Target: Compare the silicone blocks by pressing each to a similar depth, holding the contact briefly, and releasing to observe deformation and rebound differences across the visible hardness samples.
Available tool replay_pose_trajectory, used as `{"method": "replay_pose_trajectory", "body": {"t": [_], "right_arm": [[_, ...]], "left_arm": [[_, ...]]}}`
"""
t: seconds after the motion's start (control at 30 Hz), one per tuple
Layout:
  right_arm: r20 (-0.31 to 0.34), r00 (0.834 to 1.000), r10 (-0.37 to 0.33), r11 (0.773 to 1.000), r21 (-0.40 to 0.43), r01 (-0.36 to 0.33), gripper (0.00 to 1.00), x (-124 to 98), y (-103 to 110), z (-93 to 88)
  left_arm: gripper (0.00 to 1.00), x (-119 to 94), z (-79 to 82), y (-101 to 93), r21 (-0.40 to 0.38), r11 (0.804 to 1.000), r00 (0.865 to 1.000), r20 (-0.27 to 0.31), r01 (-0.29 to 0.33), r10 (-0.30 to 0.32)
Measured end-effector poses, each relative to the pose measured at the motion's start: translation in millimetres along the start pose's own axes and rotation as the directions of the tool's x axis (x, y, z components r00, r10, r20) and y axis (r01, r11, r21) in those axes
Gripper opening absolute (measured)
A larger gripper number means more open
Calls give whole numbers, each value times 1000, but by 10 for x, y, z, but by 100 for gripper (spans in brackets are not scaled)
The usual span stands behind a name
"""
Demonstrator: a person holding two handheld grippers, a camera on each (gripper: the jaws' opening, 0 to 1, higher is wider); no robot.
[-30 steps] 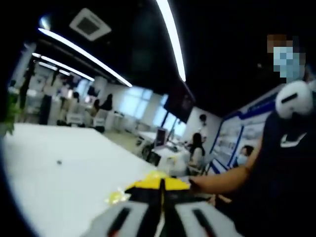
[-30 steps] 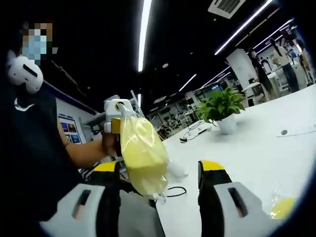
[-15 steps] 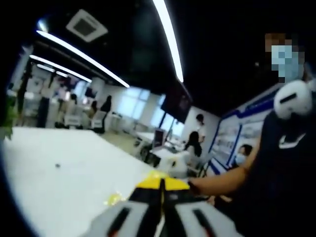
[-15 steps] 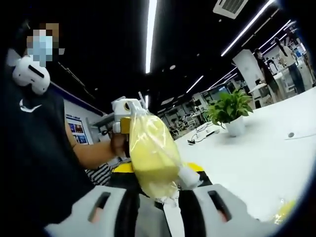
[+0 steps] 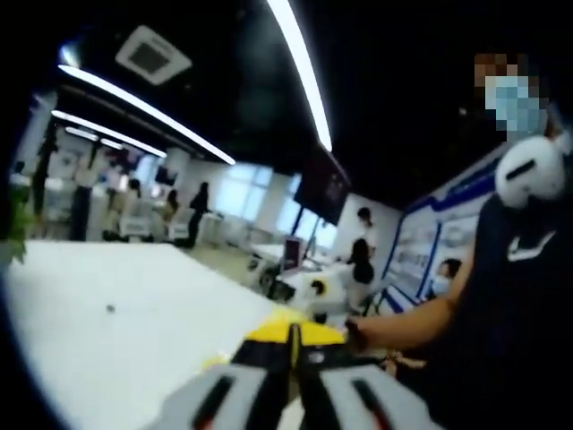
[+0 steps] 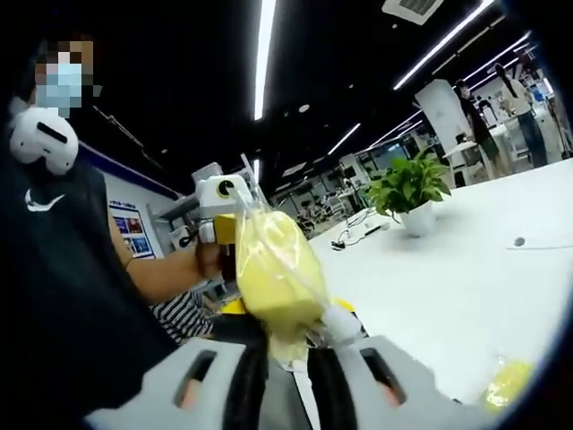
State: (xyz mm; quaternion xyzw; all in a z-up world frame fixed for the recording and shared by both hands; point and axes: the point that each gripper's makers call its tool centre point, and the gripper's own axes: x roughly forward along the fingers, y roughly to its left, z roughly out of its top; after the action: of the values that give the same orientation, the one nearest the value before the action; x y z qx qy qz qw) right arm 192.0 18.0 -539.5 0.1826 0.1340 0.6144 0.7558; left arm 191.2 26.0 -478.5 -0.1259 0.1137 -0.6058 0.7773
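A soft yellow silicone block in a clear plastic bag [image 6: 276, 273] hangs in mid-air above the white tabletop [image 6: 466, 287] — the left gripper [image 6: 224, 228] pinches its top, the right gripper [image 6: 286, 358] has its fingers squeezed onto its lower end. It looks light, yielding and slippery — best gripped mid-body.

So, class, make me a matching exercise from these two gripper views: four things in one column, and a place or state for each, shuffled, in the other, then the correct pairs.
Things:
1. Bagged yellow block
2. Potted plant
3. Second yellow bag
4. Left gripper

Places or states:
A. Stands on the white table, far side
B. Jaws closed together
C. Pinched at its lower end by the right gripper
D. Lies on the table, near edge

Pairs: 1-C, 2-A, 3-D, 4-B
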Motion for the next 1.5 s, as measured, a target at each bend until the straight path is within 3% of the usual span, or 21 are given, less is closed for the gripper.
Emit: {"method": "replay_pose_trajectory", "body": {"t": [0.23,0.57,1.0,1.37,1.43,1.5], "right_arm": [[-23,1000,-5,1000,17,6,6,7,1,-12],[-42,999,-8,999,44,10,5,-2,-10,-33],[-67,998,0,998,67,4,3,4,28,-52],[-62,998,6,996,87,0,4,9,25,-39],[-50,999,-11,998,59,14,5,13,3,-22],[-51,999,3,995,99,2,7,19,18,-33]], "left_arm": [[7,-2,-55,37,24,999,1000,-14,-22,22],[1,-21,-50,60,5,1000,1000,-7,-30,30],[0,-33,-69,54,2,1000,1000,-4,-31,31],[0,-20,-44,56,47,998,999,9,-50,50],[0,-22,-32,66,49,997,998,14,-55,55],[0,-27,-24,83,35,998,998,14,-58,57]]}}
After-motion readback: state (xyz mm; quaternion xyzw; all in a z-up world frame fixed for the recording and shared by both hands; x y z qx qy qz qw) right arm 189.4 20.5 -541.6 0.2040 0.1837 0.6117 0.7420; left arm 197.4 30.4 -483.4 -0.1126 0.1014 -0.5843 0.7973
